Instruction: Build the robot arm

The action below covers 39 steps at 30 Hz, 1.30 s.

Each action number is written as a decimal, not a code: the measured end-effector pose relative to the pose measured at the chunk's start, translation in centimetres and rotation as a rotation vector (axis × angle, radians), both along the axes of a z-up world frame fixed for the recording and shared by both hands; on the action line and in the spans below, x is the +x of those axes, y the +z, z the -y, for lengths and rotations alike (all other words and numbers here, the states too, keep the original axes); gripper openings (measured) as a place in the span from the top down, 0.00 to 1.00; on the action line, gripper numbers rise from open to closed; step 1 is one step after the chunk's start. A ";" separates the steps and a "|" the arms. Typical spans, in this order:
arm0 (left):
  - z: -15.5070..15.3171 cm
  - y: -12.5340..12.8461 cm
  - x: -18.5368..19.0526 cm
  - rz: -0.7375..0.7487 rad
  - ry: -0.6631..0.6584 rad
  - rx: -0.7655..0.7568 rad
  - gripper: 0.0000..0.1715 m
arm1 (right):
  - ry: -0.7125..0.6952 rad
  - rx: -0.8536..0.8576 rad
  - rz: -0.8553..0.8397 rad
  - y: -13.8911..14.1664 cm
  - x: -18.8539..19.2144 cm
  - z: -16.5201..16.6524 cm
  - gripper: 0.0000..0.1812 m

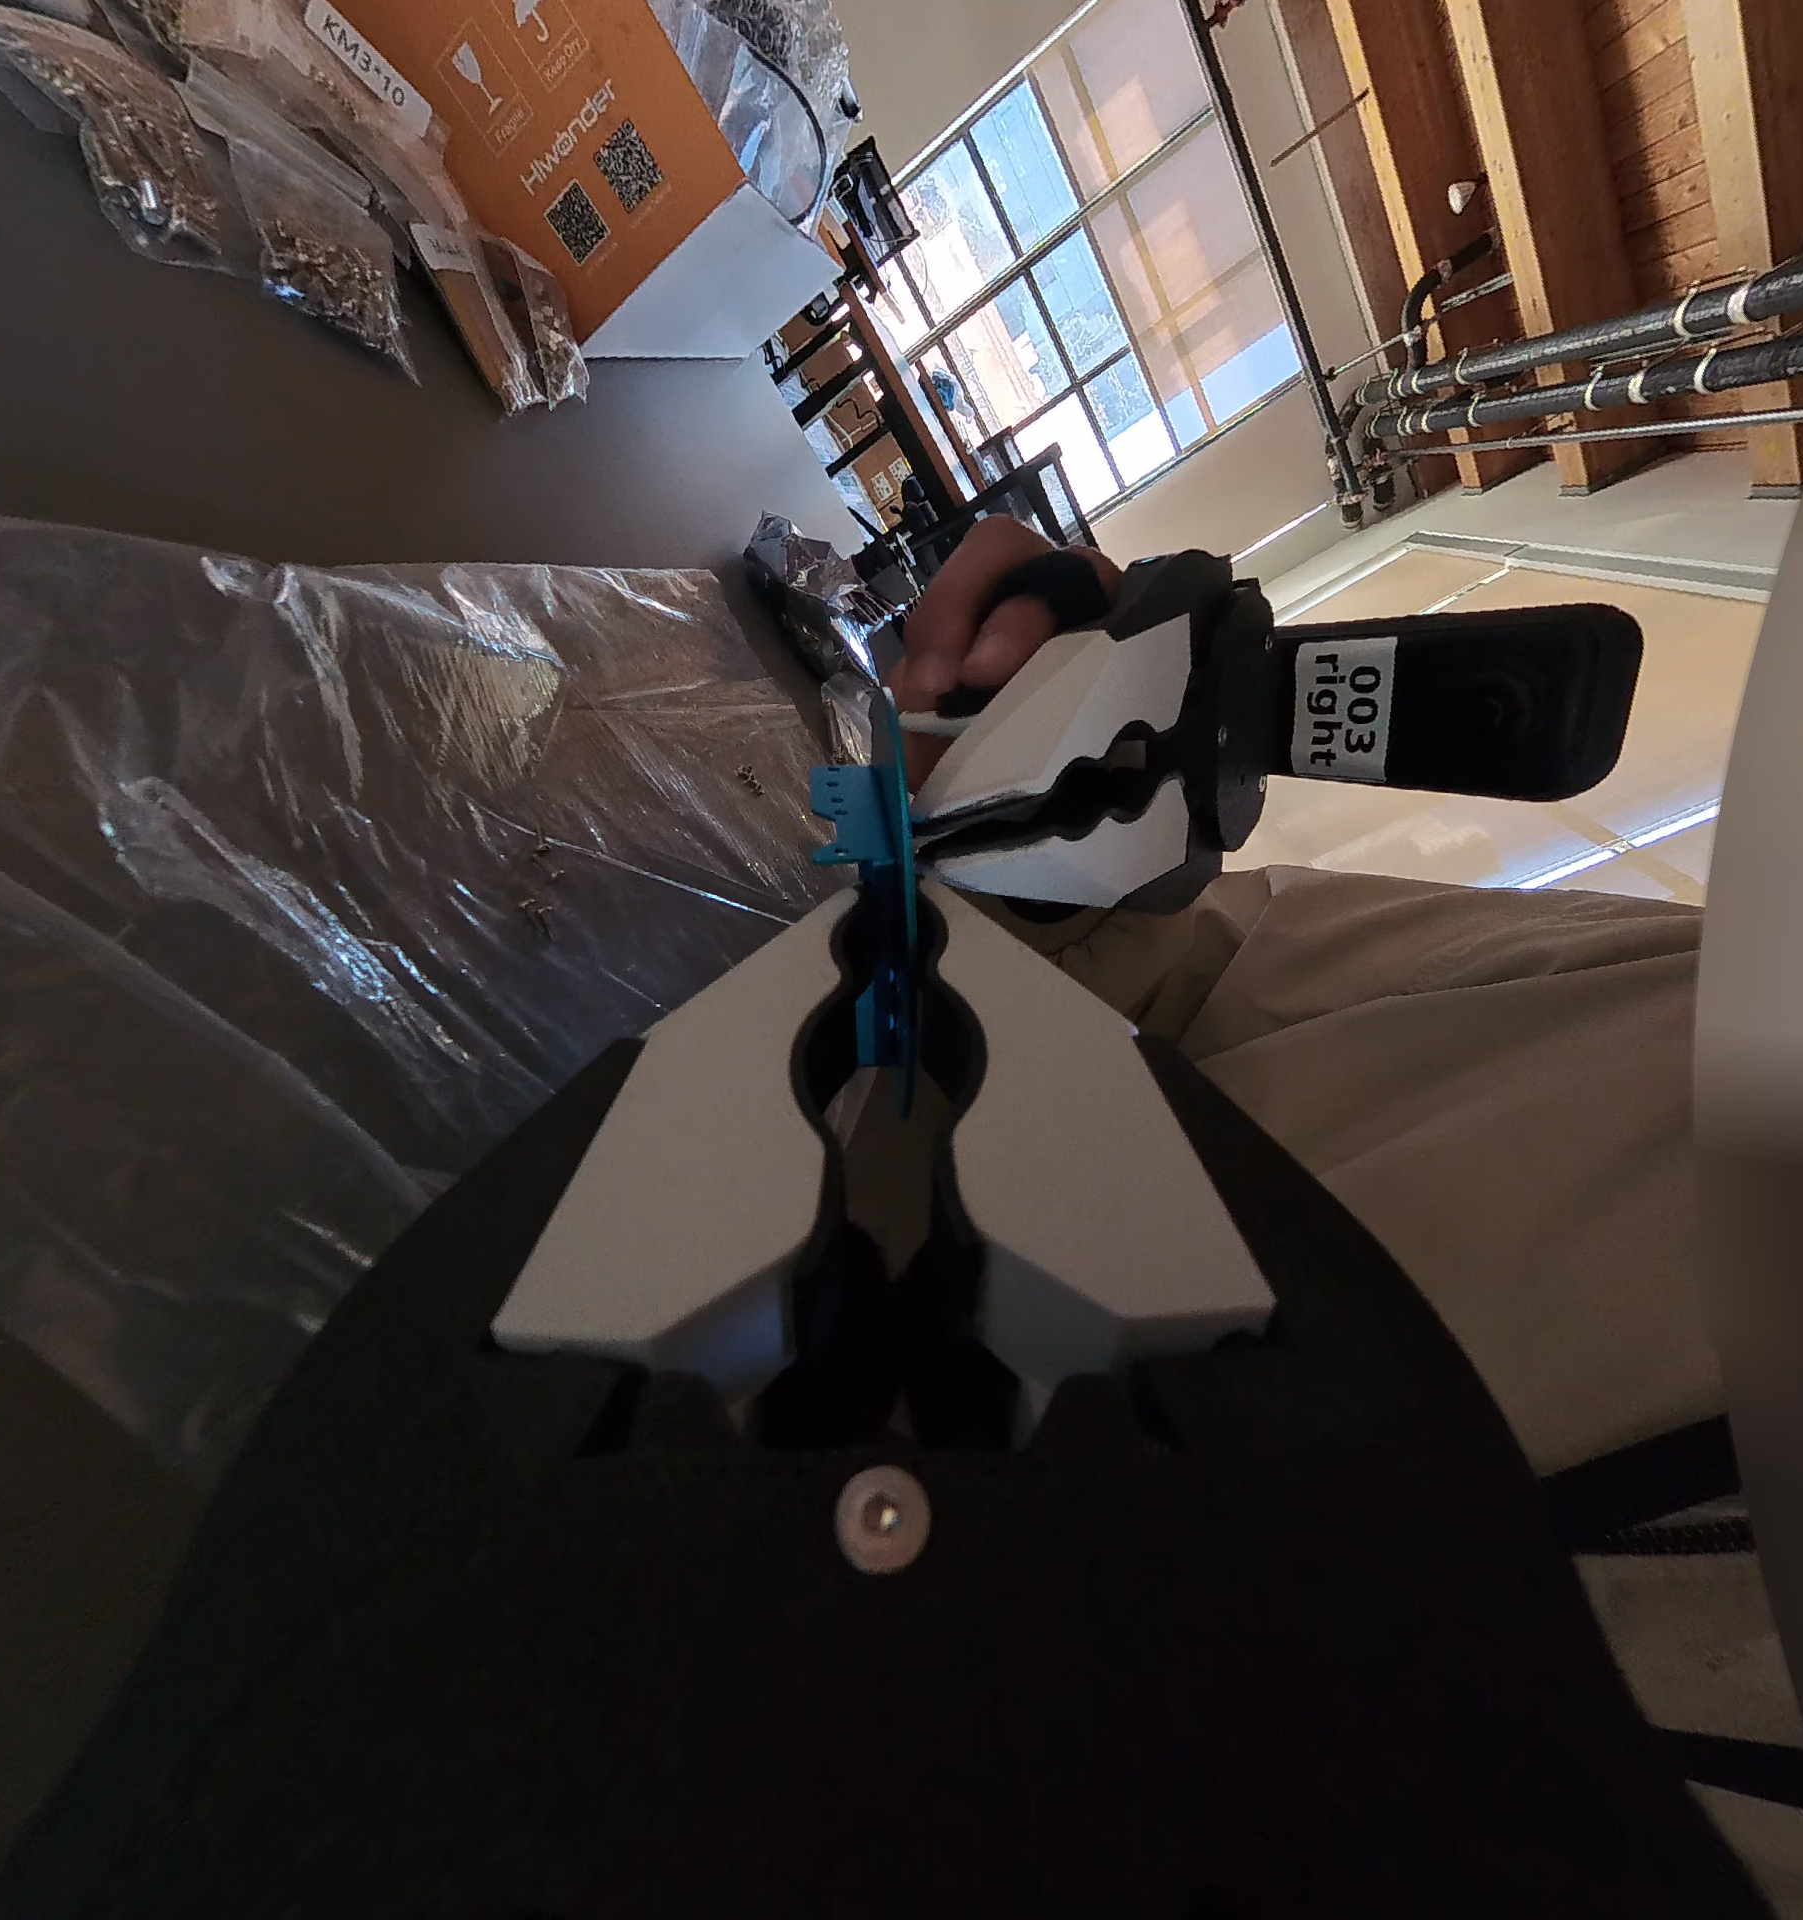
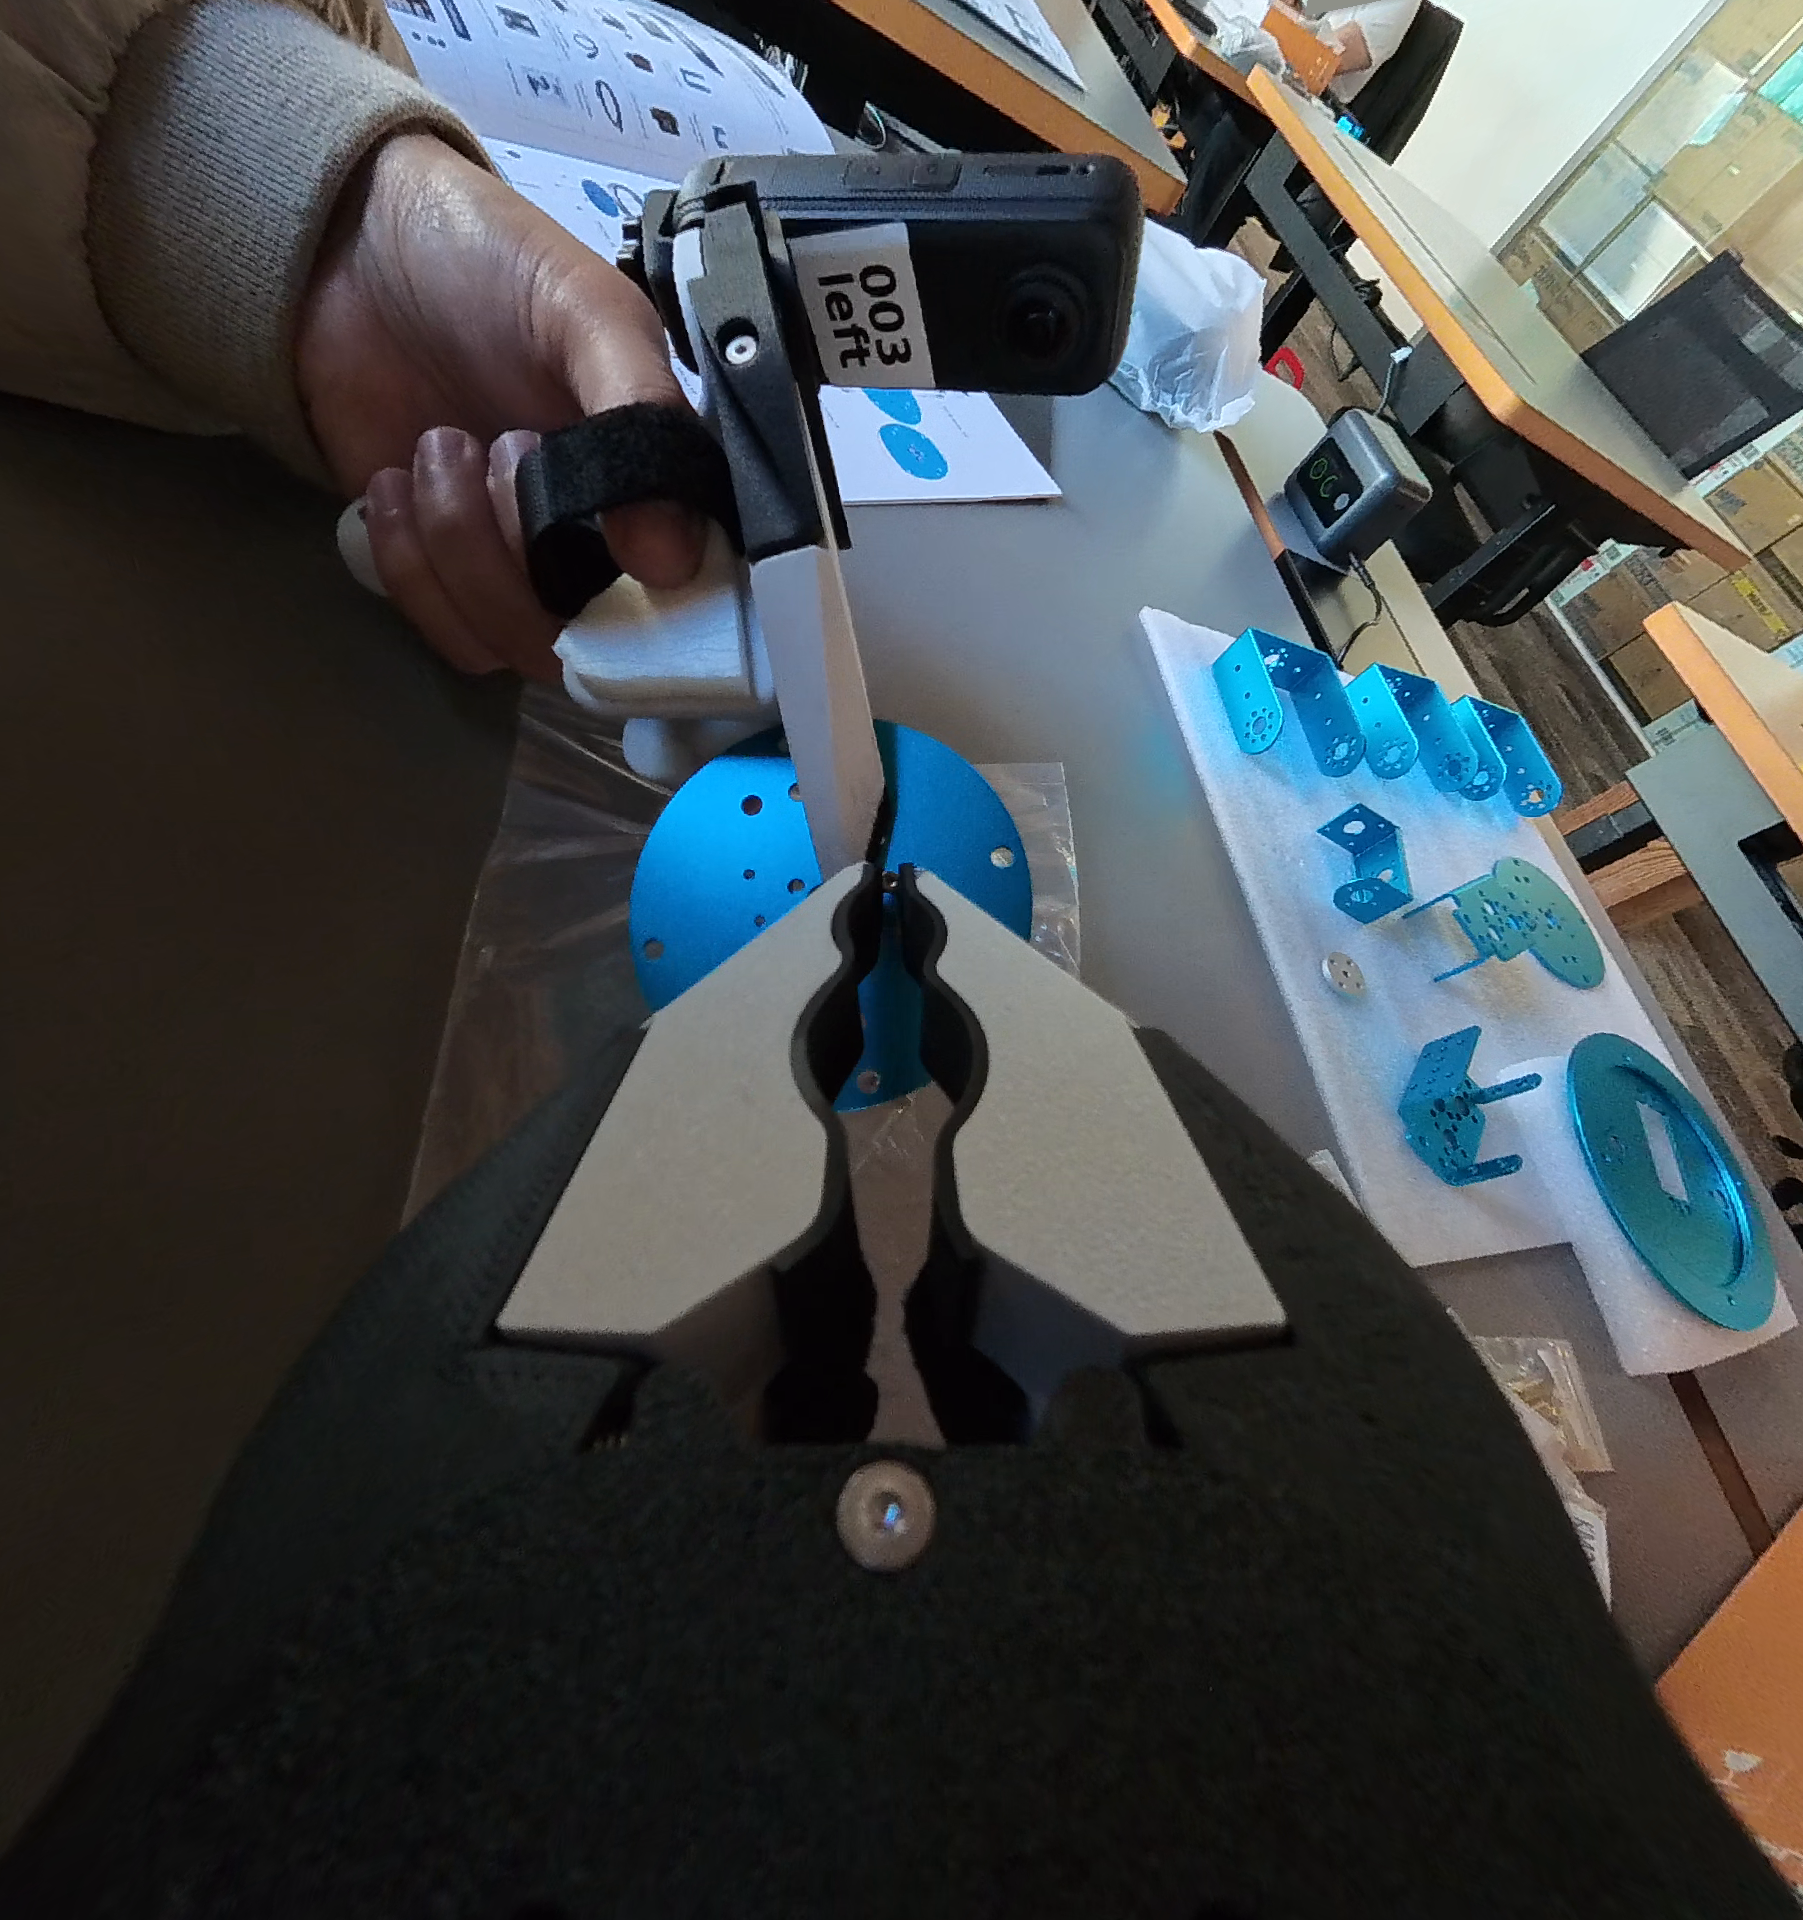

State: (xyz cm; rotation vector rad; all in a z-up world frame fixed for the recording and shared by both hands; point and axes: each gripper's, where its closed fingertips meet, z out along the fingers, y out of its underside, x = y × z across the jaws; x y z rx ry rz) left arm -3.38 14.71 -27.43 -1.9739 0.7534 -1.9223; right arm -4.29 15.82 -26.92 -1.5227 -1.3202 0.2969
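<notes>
Grey table top [image 1: 253, 436] runs far back to big windows in the left wrist view, with clear bags of screws [image 1: 325, 260] and an orange box [image 1: 564, 156] on it. We see the left gripper [image 1: 892, 914] clenched on a round blue plate [image 1: 899, 758], held up on its edge above the table. A small blue bracket [image 1: 847, 821] sits against the plate's far side. The right gripper [image 1: 918, 826] touches the plate's near side, tips squeezed together.

In the right wrist view we see the plate's flat face [image 2: 751, 883]. The right gripper [image 2: 884, 878] is pinched tight right at it. We cannot tell if something tiny is between the tips. The left gripper [image 2: 855, 821] bites the plate from above. We think a thin plate can tip, so a firm, still squeeze helps. More blue parts lie on white foam [image 2: 1292, 987], well apart.
</notes>
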 end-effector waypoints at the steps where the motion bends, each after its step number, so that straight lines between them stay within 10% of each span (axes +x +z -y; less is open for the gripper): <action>1: 0.0 0.0 0.0 -0.001 0.000 0.001 0.99 | -0.001 -0.001 0.003 0.0 0.0 0.0 0.99; 39: -0.6 0.2 -0.3 0.025 0.015 -0.069 0.99 | -0.047 -0.239 0.010 -0.1 -0.3 -0.8 0.99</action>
